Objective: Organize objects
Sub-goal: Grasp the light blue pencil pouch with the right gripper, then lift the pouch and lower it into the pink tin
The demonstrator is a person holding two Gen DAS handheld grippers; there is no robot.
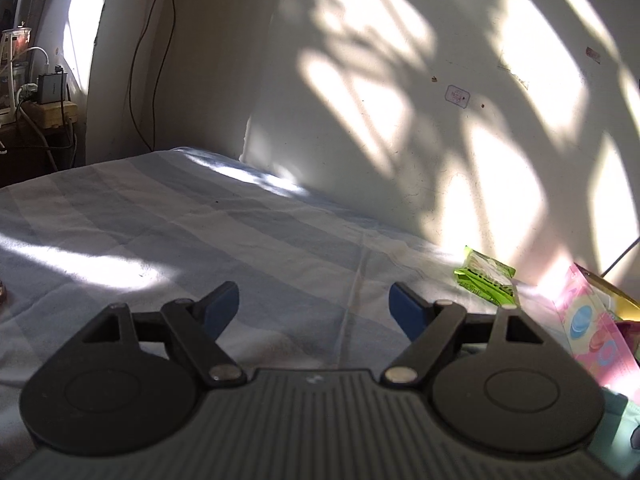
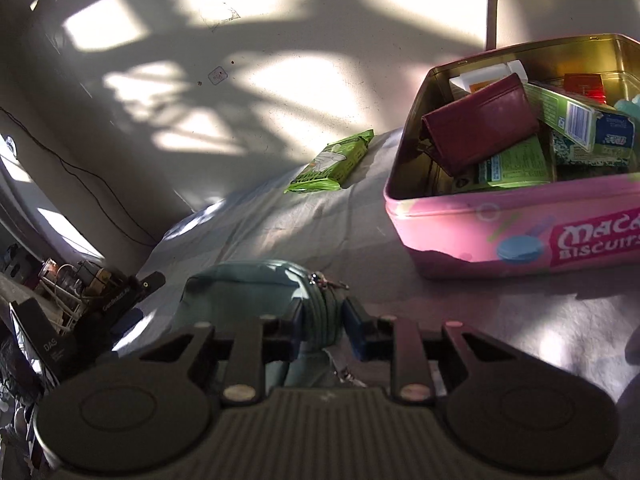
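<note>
In the right wrist view the right gripper sits at lower centre, its blue-padded fingers clamped on the near end of a teal zippered pouch that lies on the striped bed sheet. The pouch's zipper pull shows just above the fingers. At the right of the frame stands an open pink biscuit tin, lid off, holding a maroon wallet tilted against its left wall and several green cartons beside it. A green snack packet lies flat on the sheet near the wall, just left of the tin and apart from it.

In the left wrist view the left gripper hovers over bare sheet at lower centre — its fingers stand wide apart with nothing between them. The same green packet appears at right of that frame, and the tin's pink corner at the right edge. Sunlight patches mark the wall.
</note>
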